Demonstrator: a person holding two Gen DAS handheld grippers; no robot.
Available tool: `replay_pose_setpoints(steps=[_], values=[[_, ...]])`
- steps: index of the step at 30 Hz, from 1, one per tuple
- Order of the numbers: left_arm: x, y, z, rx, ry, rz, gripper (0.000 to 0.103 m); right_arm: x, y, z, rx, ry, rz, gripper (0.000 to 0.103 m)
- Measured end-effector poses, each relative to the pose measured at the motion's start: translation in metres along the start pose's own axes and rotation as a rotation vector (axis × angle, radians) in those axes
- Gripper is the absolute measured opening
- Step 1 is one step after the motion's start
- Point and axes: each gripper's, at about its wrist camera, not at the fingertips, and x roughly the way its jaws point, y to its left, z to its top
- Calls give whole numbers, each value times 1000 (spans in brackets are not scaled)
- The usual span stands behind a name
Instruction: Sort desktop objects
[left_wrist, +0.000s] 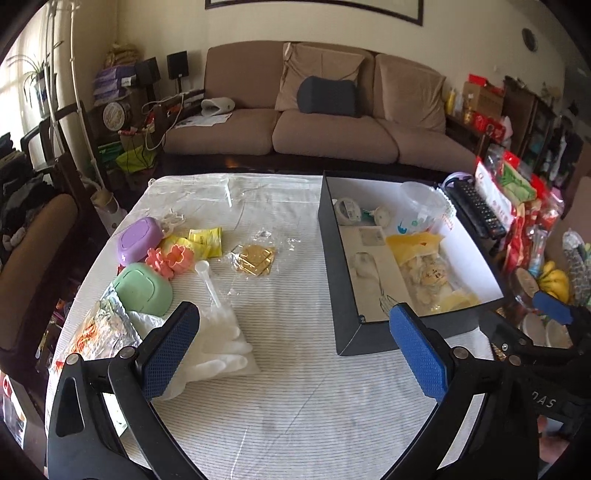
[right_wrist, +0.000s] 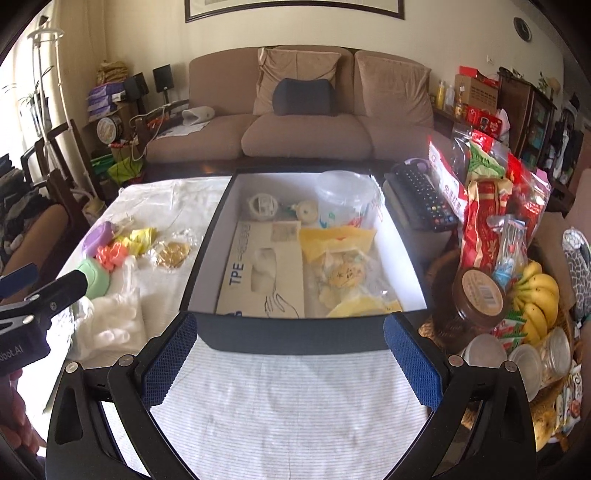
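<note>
Sorting in progress, seen along both grippers. The left gripper (left_wrist: 295, 350) hangs over the near part of the striped tablecloth (left_wrist: 295, 424), fingers spread wide and holding nothing. The right gripper (right_wrist: 291, 358) is likewise released and empty, its fingertips framing the near wall of the dark box (right_wrist: 291, 334).

Nearest unsorted item: the white gloves (left_wrist: 218, 350), lying just past the left fingertip (left_wrist: 173, 350), toward the table's left edge. They lie ahead and to the left of the left gripper; the right gripper has the box between it and nothing unsorted, so the left hand is judged the nearer tool.

Behind the gloves: a clear bag holding a white scoop (left_wrist: 208, 280), its long axis running near to far; a green case (left_wrist: 142, 291); pink flower clips (left_wrist: 170, 260); a purple case (left_wrist: 138, 240); yellow packets (left_wrist: 205, 240); a gold packet (left_wrist: 255, 258).

The box, along the right edge, already holds a glove carton (right_wrist: 264, 273), a yellow bag (right_wrist: 336, 236) and a plastic cup (right_wrist: 343, 195).
</note>
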Motion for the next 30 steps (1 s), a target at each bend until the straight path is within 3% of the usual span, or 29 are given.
replay_pose_setpoints(steps=[18, 25, 30], values=[[55, -12, 36, 15, 37, 10, 103, 50, -18, 42, -5, 24, -6, 103], [57, 20, 21, -11, 50, 16, 103, 58, 5, 37, -30, 38, 28, 103], [49, 60, 0, -29, 49, 30, 103, 55, 43, 33, -71, 41, 79, 103]])
